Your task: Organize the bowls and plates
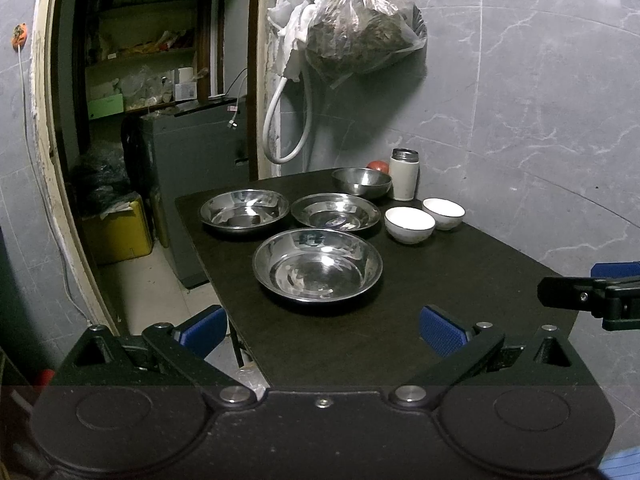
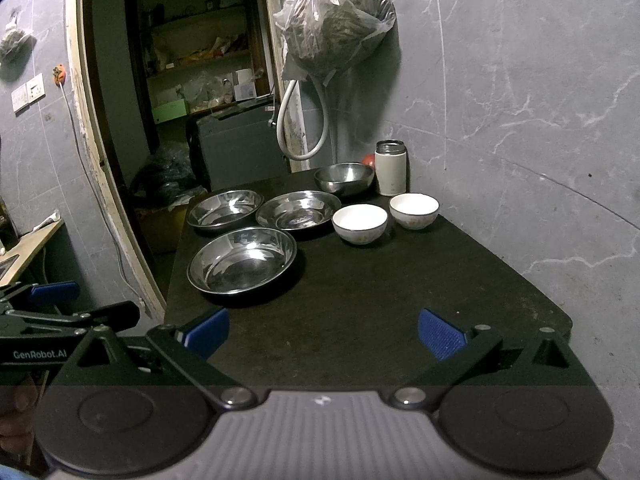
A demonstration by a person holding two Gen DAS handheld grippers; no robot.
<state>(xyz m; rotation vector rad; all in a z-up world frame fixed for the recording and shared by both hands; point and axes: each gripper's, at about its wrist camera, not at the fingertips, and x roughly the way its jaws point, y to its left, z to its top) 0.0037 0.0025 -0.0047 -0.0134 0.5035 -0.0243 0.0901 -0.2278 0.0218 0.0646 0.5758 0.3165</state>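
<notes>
Three shallow steel plates lie on the dark table (image 1: 460,280): a near one (image 1: 317,265) (image 2: 242,260), a far left one (image 1: 244,211) (image 2: 225,210) and a middle one (image 1: 335,212) (image 2: 298,209). A steel bowl (image 1: 361,182) (image 2: 344,178) stands behind them. Two white bowls (image 1: 409,224) (image 1: 443,213) (image 2: 359,223) (image 2: 414,210) sit to the right. My left gripper (image 1: 322,330) is open and empty at the table's near edge, in front of the near plate. My right gripper (image 2: 322,332) is open and empty over the near table.
A white flask (image 1: 404,174) (image 2: 391,167) and a red object (image 1: 378,165) stand by the grey wall. A plastic bag (image 1: 360,28) and a hose (image 1: 286,128) hang above the table's far end. A doorway with shelves (image 1: 140,80) opens to the left.
</notes>
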